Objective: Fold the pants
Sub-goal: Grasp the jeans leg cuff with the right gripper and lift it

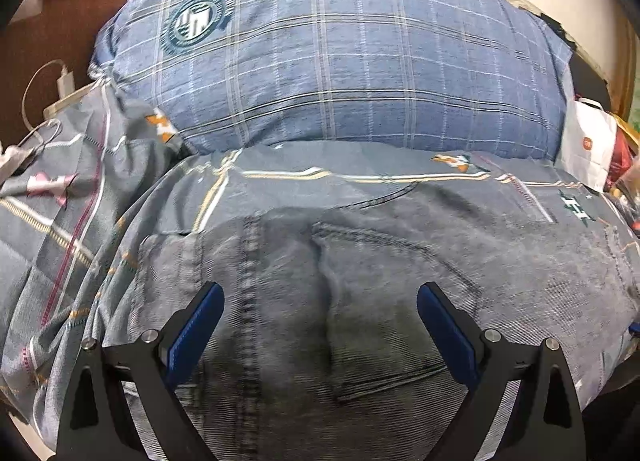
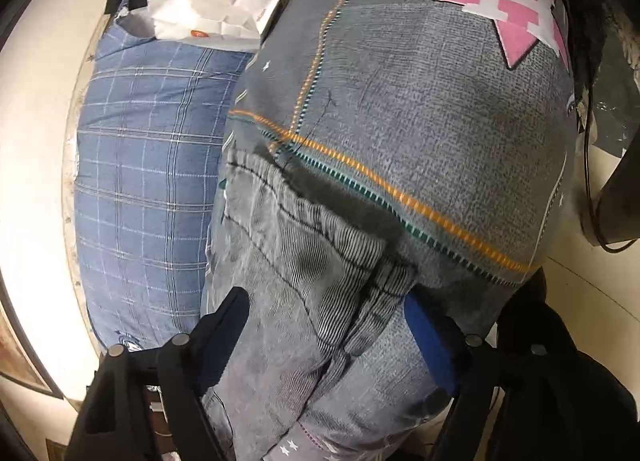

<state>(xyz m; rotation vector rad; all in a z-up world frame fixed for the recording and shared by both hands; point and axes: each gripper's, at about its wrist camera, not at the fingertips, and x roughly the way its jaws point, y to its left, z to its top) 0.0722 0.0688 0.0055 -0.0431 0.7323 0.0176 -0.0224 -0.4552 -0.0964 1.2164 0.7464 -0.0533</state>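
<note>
Left claw [image 1: 320, 325] wide open, empty — pants [image 1: 360, 301] flat beneath, long axis unclear.

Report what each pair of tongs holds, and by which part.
Left tongs hold nothing, open above the pants. Right tongs straddle the waistband, not pinching.

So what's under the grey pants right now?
The grey pants lie on a grey patterned quilt, with a blue plaid pillow behind them. Whatever is beneath the quilt is covered.
</note>
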